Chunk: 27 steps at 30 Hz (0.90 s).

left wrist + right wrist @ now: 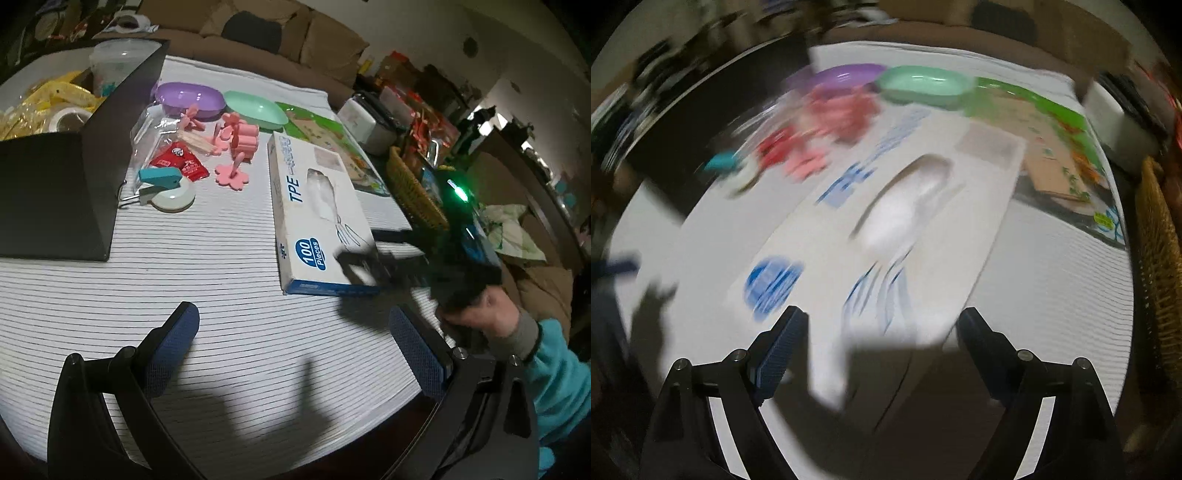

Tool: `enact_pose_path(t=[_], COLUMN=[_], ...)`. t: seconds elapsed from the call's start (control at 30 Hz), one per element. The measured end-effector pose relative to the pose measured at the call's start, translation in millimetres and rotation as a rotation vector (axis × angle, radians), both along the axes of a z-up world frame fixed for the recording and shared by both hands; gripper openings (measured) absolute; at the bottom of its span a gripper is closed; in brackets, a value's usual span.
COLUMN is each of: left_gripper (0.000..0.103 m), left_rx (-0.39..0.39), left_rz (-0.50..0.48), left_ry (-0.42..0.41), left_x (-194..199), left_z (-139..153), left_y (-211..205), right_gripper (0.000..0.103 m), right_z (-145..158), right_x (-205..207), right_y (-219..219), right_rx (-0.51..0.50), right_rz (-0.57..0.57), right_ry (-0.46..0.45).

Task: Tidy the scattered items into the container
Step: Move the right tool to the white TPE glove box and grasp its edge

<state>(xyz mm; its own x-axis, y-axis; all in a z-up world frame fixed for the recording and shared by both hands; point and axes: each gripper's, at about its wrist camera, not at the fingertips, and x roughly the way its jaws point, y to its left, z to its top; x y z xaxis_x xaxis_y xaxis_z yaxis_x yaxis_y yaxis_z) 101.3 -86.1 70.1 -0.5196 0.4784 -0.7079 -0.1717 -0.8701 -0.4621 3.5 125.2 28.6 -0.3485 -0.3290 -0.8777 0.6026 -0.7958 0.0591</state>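
A long white and blue glove box (314,206) lies on the striped cloth, right of centre. My right gripper (364,267) hovers over its near right corner, blurred. In the right wrist view the box (905,229) runs away from my right gripper (881,312), whose fingers stand wide on either side of its near end without pressing it. My left gripper (291,312) is open over bare cloth, nothing between its fingers. The black container (55,192) stands at the left. Beside it lie a red packet (183,162), pink flower pieces (232,173) and a teal and white tape dispenser (170,188).
A purple dish (188,98) and a green dish (255,109) sit at the far side. A green-edged board (332,136) lies behind the glove box. A wicker basket (413,188) stands off the table's right edge. Yellow packs and a tape roll fill the container.
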Motion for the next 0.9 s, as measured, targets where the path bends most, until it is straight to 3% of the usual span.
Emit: enact_pose_path(t=[0.13,0.2,0.23,0.43,0.57,0.77,0.9], left_gripper=[0.103,0.103,0.103,0.103,0.103,0.103,0.103], left_rx=[-0.017,-0.024,-0.026,-0.034,-0.046,-0.05,-0.061], left_rz=[-0.013,-0.016,-0.017,-0.025,-0.025,-0.022,-0.028], left_ry=[0.006,0.001,-0.001,-0.006,0.001,0.0,0.0], left_x=[0.6,0.0,-0.2,1.6,2.2,3.1,4.2], left_z=[2.9,3.0,3.0,-1.1,-0.7,-4.0,-6.4], left_y=[7.4,11.1,13.1,21.9,22.9,20.4,17.6], right_gripper=[0.088,0.088,0.088,0.09,0.09,0.09,0.09], right_z=[-4.7,-9.3,-9.0,15.6,15.9,3.2,-7.2], right_x=[51.1,69.3,70.9,28.8,-7.7,-61.1,-85.2], right_y=[-1.5,0.2,4.9,51.2,64.5,47.3,23.8], right_rx=[0.096,0.178,0.171,-0.169,-0.277,-0.276,-0.167], right_rz=[0.222,0.255,0.233,-0.095,-0.288,-0.476,-0.464], right_ry=[0.006,0.041,0.032,-0.096,-0.12,-0.115,-0.07])
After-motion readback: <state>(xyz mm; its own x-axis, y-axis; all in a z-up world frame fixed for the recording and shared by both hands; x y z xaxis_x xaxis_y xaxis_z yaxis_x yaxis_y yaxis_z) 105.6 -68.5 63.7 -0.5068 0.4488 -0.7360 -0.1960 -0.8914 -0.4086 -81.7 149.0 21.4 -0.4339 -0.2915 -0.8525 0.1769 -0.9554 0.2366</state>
